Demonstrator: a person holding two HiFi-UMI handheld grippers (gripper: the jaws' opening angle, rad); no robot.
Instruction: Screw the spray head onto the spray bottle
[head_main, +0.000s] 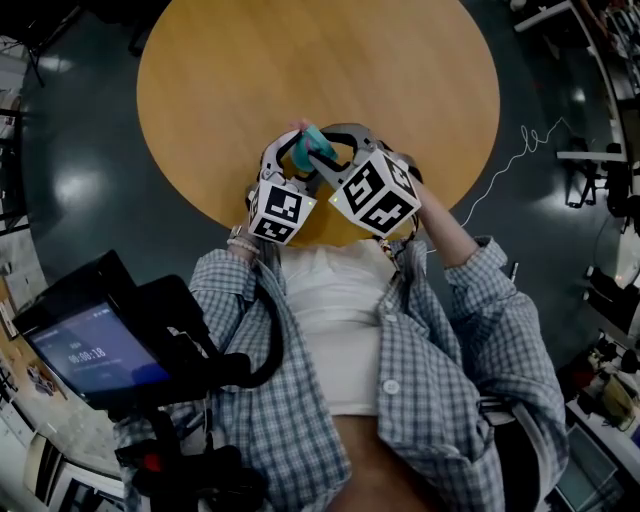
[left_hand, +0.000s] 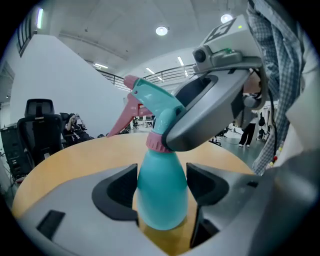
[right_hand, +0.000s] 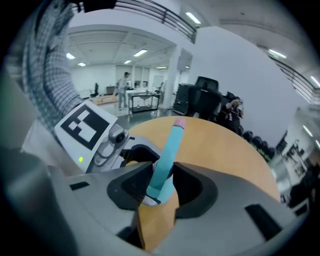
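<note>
A teal spray bottle (left_hand: 162, 192) stands tilted over the front edge of the round wooden table (head_main: 320, 60). My left gripper (left_hand: 161, 186) is shut on its body, with both pads against its sides. A pink collar (left_hand: 158, 143) joins the body to the teal spray head (left_hand: 156, 100), which has a pink trigger (left_hand: 122, 120). My right gripper (right_hand: 161, 181) is shut on the spray head (right_hand: 165, 160), just above the collar. In the head view both grippers meet at the bottle (head_main: 316, 138), the left gripper (head_main: 290, 152) beside the right gripper (head_main: 335, 152).
A dark device with a lit screen (head_main: 95, 350) sits at the lower left by my body. A white cable (head_main: 510, 160) lies on the dark floor to the right of the table. Black office chairs (left_hand: 42, 125) stand beyond the table's far side.
</note>
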